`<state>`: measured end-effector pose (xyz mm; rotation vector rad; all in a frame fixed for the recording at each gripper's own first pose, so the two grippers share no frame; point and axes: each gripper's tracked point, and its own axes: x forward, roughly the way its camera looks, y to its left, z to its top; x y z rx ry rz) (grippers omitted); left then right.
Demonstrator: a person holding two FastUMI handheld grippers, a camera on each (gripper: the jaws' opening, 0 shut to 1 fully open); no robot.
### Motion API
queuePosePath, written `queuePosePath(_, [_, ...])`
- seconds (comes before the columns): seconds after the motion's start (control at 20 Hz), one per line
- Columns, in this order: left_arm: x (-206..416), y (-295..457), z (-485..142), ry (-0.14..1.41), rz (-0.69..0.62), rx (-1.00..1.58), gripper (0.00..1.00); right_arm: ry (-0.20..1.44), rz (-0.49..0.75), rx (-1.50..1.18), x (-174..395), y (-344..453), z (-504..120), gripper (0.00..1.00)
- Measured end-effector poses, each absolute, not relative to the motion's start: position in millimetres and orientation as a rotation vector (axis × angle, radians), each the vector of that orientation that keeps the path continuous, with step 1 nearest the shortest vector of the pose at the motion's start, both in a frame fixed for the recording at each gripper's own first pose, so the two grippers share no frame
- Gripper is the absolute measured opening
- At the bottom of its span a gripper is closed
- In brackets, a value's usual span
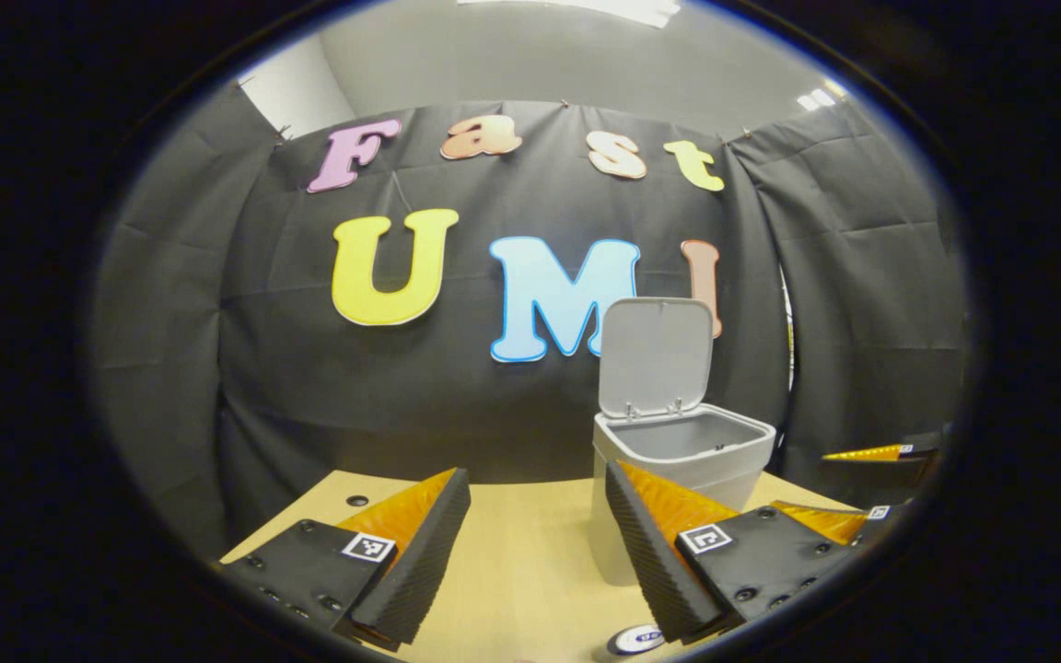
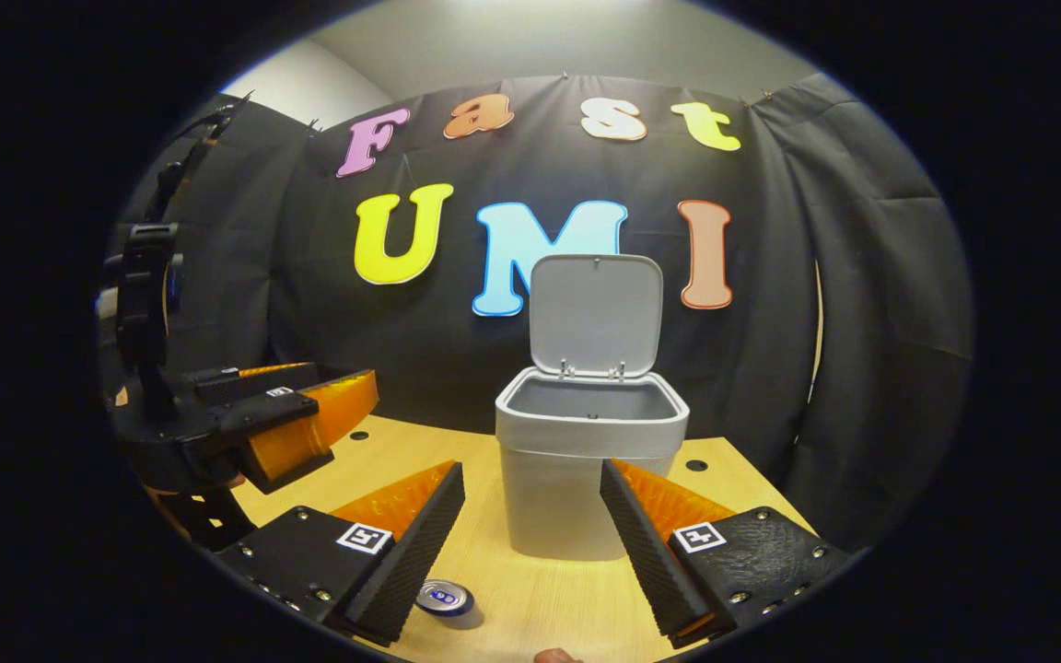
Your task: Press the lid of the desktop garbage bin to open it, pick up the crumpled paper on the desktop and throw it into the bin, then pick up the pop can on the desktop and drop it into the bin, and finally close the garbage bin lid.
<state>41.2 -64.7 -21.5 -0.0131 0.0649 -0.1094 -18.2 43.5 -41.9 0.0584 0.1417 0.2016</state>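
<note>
the garbage bin [image 2: 591, 479] stands upright on the tabletop [image 2: 530, 589] with its lid [image 2: 596, 313] raised vertical at the rear hinge, and in the right gripper view the pop can [image 2: 444, 598] rests on the tabletop just in front of the bin, beside the near finger. the right gripper [image 2: 530, 529] has its jaws spread apart and holds nothing. the left gripper [image 1: 535, 539] likewise has its jaws apart and empty, with the bin ahead to its right.

The pale grey bin [image 2: 590, 479] stands upright on the counter [image 2: 530, 589], its lid [image 2: 595, 313] raised. The pop can [image 2: 444, 599] stands just before it
</note>
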Motion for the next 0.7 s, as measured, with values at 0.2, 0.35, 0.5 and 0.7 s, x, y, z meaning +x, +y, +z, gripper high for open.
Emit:
queuePosePath(0.2, [30.9, -49.5, -19.6, 0.067, -0.086, -0.01, 0.96, 0.199, 0.26, 0.044, -20.7, 66.9, -60.8, 0.95])
queuePosePath(0.35, [24.1, -38.2, -18.1, 0.066, -0.064, -0.006, 1.0, 0.244, 0.319, 0.032, -23.6, 85.5, -75.0, 0.95])
queuePosePath(0.5, [16.8, -29.3, -16.9, 0.066, -0.044, -0.007, 0.96, 0.291, 0.371, 0.023, -25.9, 100.9, -92.4, 0.96])
queuePosePath(0.7, [5.6, -18.3, -18.8, 0.076, -0.018, -0.01, 1.0, 0.356, 0.418, 0.03, -27.7, 116.9, -113.1, 0.96])
